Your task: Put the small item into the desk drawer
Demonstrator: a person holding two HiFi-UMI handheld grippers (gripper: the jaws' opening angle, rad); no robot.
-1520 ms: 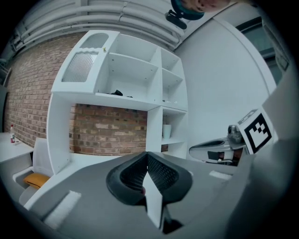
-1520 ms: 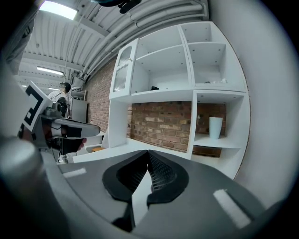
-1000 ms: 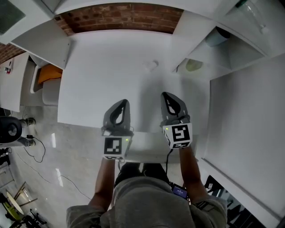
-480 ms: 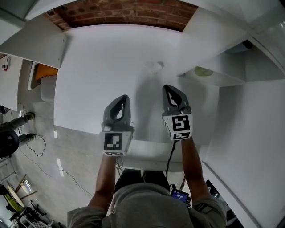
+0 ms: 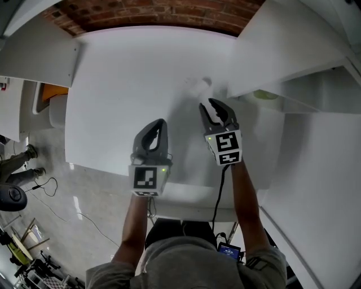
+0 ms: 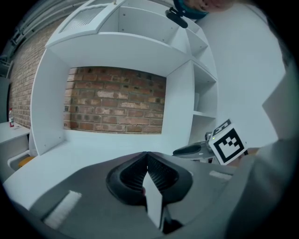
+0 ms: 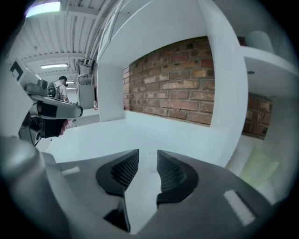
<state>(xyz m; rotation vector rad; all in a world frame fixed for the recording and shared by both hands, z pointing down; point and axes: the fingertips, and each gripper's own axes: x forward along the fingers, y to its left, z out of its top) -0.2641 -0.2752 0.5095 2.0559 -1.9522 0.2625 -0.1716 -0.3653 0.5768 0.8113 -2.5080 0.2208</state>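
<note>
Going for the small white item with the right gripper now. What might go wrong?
1. The right gripper has just been opening, nothing between its jaws, and the gap looks narrow: it may push the small white item rather than straddle it.
2. The item lies near the shelf panel, so the gripper might knock that.
3. No open drawer shows in any view; the shut left gripper may have to open one first.

Brick wall point(image 5: 152, 11) at rear, exposed. White shelf unit point(image 5: 293, 51) at right; pale green object point(image 5: 264, 95) beneath its shelf. Orange item point(image 5: 53, 90) at left edge. Glossy grey floor point(image 5: 96, 195) below. Person point(image 7: 60, 86) standing far back.
</note>
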